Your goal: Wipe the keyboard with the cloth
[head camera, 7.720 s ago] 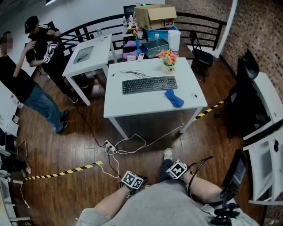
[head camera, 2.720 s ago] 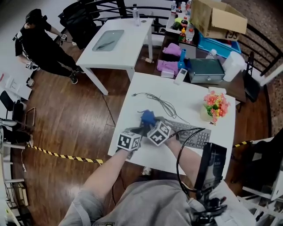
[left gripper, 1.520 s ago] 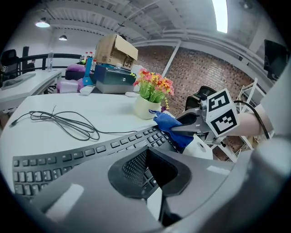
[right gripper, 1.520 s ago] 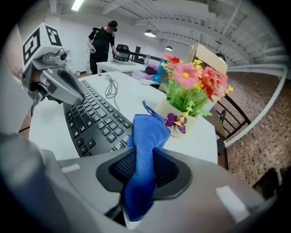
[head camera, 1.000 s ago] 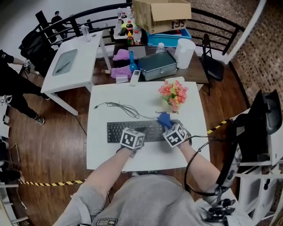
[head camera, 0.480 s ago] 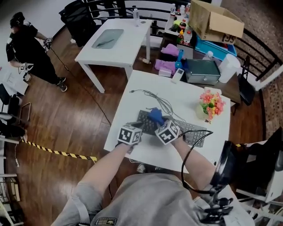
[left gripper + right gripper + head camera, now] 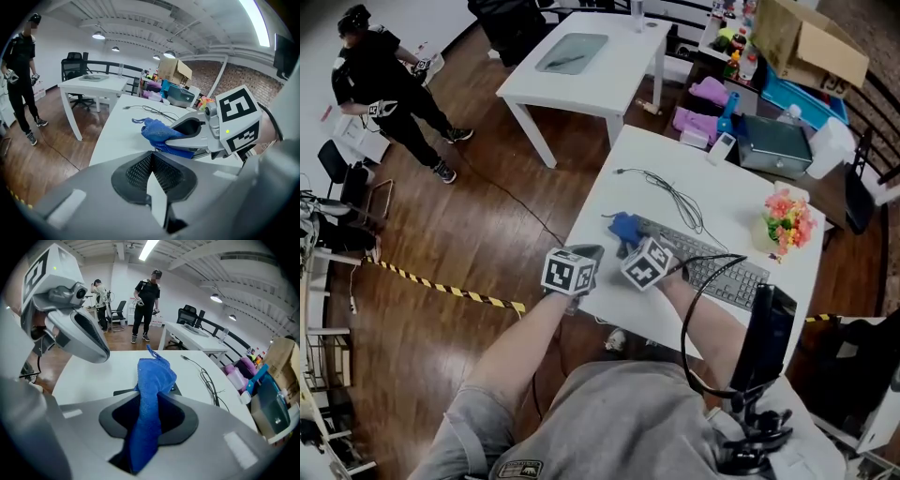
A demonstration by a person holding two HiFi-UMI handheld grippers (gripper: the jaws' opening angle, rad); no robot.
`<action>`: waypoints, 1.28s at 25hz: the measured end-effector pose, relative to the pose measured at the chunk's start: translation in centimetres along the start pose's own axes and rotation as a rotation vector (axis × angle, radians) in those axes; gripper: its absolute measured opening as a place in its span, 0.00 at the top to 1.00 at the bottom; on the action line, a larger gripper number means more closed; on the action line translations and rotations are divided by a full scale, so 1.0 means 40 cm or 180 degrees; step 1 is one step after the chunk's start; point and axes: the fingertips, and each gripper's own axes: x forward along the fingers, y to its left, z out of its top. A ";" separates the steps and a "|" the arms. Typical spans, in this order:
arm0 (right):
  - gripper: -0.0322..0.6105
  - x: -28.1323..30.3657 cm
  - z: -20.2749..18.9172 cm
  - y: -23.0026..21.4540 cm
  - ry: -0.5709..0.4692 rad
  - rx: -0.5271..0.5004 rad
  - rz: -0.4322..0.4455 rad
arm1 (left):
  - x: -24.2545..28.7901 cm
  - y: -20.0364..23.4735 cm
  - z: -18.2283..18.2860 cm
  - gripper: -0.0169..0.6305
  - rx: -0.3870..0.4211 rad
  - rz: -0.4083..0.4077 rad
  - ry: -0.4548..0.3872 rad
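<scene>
Our right gripper (image 7: 149, 401) pinches the blue cloth (image 7: 155, 373) mid-frame; we should press it flat along the keyboard (image 7: 722, 272). Left gripper (image 7: 153, 180) sits pressed together, empty.

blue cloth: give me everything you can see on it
The blue cloth looks like soft terry, bunched into a narrow, crumpled strip. The right tongs are shut on it, with its free end sticking out past their tips. It sits over one end of the keyboard on the white table; contact with the keys is unclear.
</scene>
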 end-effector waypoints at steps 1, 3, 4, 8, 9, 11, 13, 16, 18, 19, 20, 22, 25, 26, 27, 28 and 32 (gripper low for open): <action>0.78 0.000 -0.002 0.003 -0.0002 0.0002 0.0001 | 0.001 -0.002 -0.002 0.97 0.0004 -0.0007 0.0009; 0.78 -0.006 -0.011 -0.001 0.0002 0.0026 -0.0011 | 0.010 -0.013 0.001 0.97 0.0033 -0.0036 0.0022; 0.78 -0.011 -0.018 -0.007 0.0010 0.0047 -0.0025 | 0.016 -0.022 0.006 0.97 0.0059 -0.0054 0.0027; 0.78 -0.049 -0.077 -0.039 0.0067 0.0197 -0.0117 | 0.048 -0.078 0.034 0.97 0.0197 -0.0176 0.0036; 0.78 -0.063 -0.097 -0.047 0.0092 0.0246 -0.0142 | 0.060 -0.097 0.043 0.97 0.0240 -0.0229 0.0035; 0.78 -0.092 -0.139 -0.062 0.0141 0.0338 -0.0199 | 0.090 -0.141 0.055 0.97 0.0310 -0.0351 0.0053; 0.78 -0.121 -0.186 -0.080 0.0173 0.0429 -0.0275 | 0.123 -0.190 0.063 0.97 0.0381 -0.0465 0.0091; 0.78 -0.164 -0.264 -0.111 0.0228 0.0587 -0.0412 | 0.174 -0.281 0.082 0.97 0.0539 -0.0662 0.0120; 0.78 -0.192 -0.312 -0.133 0.0265 0.0691 -0.0509 | 0.204 -0.340 0.091 0.97 0.0629 -0.0790 0.0145; 0.78 -0.207 -0.334 -0.143 0.0282 0.0738 -0.0548 | 0.216 -0.367 0.094 0.97 0.0665 -0.0844 0.0160; 0.78 -0.221 -0.357 -0.152 0.0303 0.0784 -0.0584 | 0.227 -0.394 0.096 0.97 0.0699 -0.0895 0.0174; 0.78 -0.251 -0.407 -0.173 0.0349 0.0891 -0.0676 | 0.251 -0.446 0.096 0.97 0.0779 -0.1004 0.0203; 0.78 -0.301 -0.491 -0.204 0.0435 0.1080 -0.0841 | 0.283 -0.523 0.095 0.97 0.0900 -0.1172 0.0254; 0.78 -0.316 -0.518 -0.213 0.0461 0.1132 -0.0883 | 0.290 -0.544 0.092 0.97 0.0920 -0.1205 0.0269; 0.78 -0.332 -0.541 -0.220 0.0482 0.1180 -0.0921 | 0.296 -0.562 0.089 0.97 0.0933 -0.1230 0.0283; 0.78 -0.348 -0.564 -0.228 0.0502 0.1232 -0.0963 | 0.301 -0.579 0.084 0.97 0.0949 -0.1255 0.0298; 0.78 -0.429 -0.681 -0.257 0.0609 0.1540 -0.1183 | 0.323 -0.663 0.065 0.97 0.1064 -0.1403 0.0373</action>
